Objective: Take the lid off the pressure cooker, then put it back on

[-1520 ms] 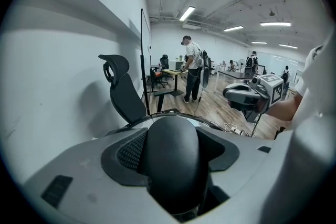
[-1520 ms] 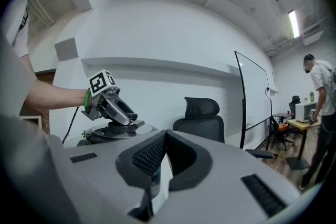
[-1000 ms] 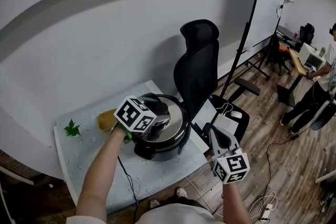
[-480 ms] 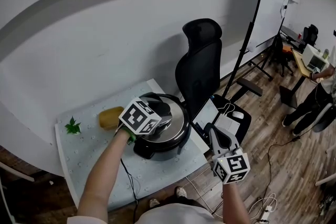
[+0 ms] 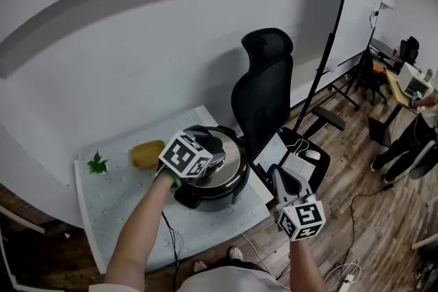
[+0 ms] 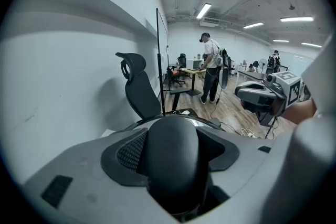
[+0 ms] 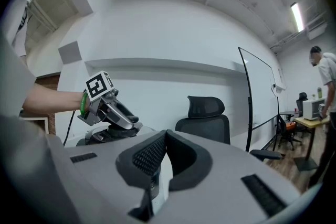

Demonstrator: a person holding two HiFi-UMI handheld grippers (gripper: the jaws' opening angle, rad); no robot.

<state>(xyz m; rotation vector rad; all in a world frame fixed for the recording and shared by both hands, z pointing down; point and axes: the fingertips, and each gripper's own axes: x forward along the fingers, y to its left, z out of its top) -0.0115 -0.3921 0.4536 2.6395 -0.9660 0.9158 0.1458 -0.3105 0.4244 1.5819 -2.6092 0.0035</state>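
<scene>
The pressure cooker stands on a white table, its shiny steel lid seated on the pot. My left gripper is shut on the lid's black handle, which fills the gap between the two pads in the left gripper view. My right gripper hangs off the table's right side, over the chair seat, jaws shut with nothing in them. From the right gripper view, the left gripper sits on top of the cooker.
A yellow-brown lump and a green sprig lie on the table left of the cooker. A black cable runs off the front edge. A black office chair stands close behind and right, a whiteboard stand beyond.
The head view has drifted slightly. My left gripper stays shut on the lid handle and the lid stays on the pot. The right gripper has held still.
</scene>
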